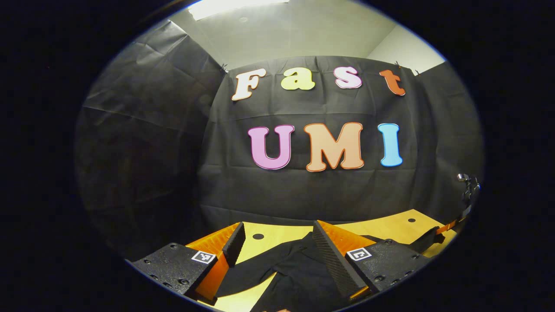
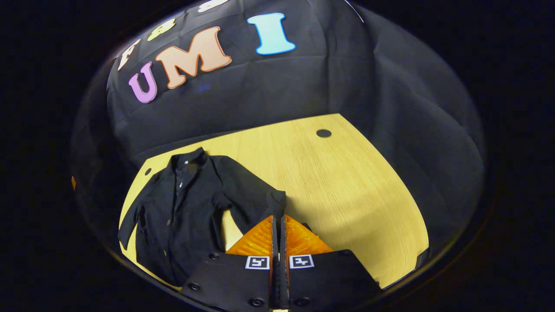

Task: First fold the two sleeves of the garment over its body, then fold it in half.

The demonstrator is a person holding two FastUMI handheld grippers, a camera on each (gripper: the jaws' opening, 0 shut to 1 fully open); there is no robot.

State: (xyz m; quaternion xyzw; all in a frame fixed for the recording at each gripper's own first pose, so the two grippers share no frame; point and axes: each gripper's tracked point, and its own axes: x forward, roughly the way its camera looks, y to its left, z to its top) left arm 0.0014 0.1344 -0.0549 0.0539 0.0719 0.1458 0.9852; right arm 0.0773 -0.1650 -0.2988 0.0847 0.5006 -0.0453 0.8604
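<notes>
Right gripper point(image 2: 278, 225), fingers pressed together at bottom centre of the right gripper view, meets the cuff of the garment's point(image 2: 182, 208) sleeve point(image 2: 251, 190); whether cloth is pinched betw. them can't be told. Dark shirt lies flat, collar up, on the wooden table point(image 2: 347, 182), lower left of frame. Left gripper point(image 1: 277, 247), spread wide w/ nothing held, hovers over dark fabric at bottom centre of the left gripper view. Judged best: confirm cuff grip, lift low, carry sleeve across body w/o dragging. Table hole point(image 2: 323, 133) upper right, well apart; no obstruction.
</notes>
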